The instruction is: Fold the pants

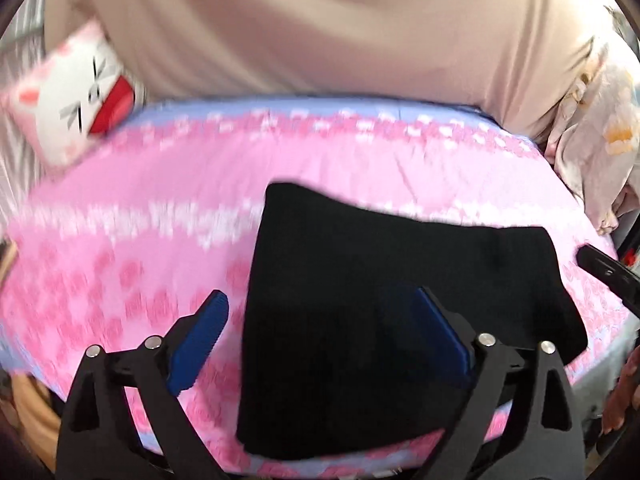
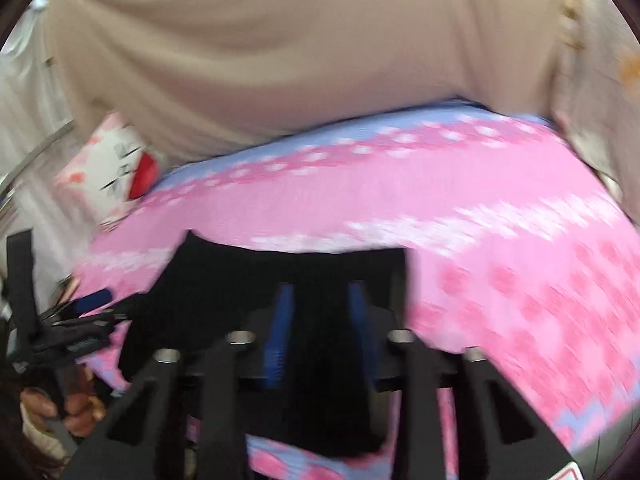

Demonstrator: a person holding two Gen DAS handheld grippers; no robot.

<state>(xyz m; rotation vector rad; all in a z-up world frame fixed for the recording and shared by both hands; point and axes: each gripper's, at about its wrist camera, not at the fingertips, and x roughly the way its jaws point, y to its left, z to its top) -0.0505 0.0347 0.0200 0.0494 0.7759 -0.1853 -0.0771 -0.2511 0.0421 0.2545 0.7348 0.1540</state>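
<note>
Left wrist view shows the black pants [image 1: 360,320] lying folded into a compact block on a surface covered with a pink cloth [image 1: 140,208] that has white flower bands and a pale blue border. The left tool [image 1: 320,328] hangs just above the pants with its two blue-padded fingers [image 1: 200,340] spread wide: one pad is over the pink cloth to the left of the pants, the other is over the black fabric itself, and nothing is caught between them. At the right edge of this view the black tip of the right tool [image 1: 608,276] shows beside the far corner of the pants.

Right wrist view has the right tool [image 2: 320,320] low over the same pants [image 2: 224,280], its blue pads [image 2: 280,328] parallel with a gap between them. Only black shows in that gap, and with the blur it cannot be told whether fabric is pinched there or merely lies beneath. The left tool [image 2: 76,320] appears at the left, next to the edge of the pants, with the hand [image 2: 60,408] holding it below.

Beyond the cloth, close to the far edge of the surface, stands a person in a beige top [image 1: 320,32]. A pink and white cat cushion [image 1: 76,96] rests at the far left corner, and a pale flowered fabric [image 1: 600,132] lies at the right.
</note>
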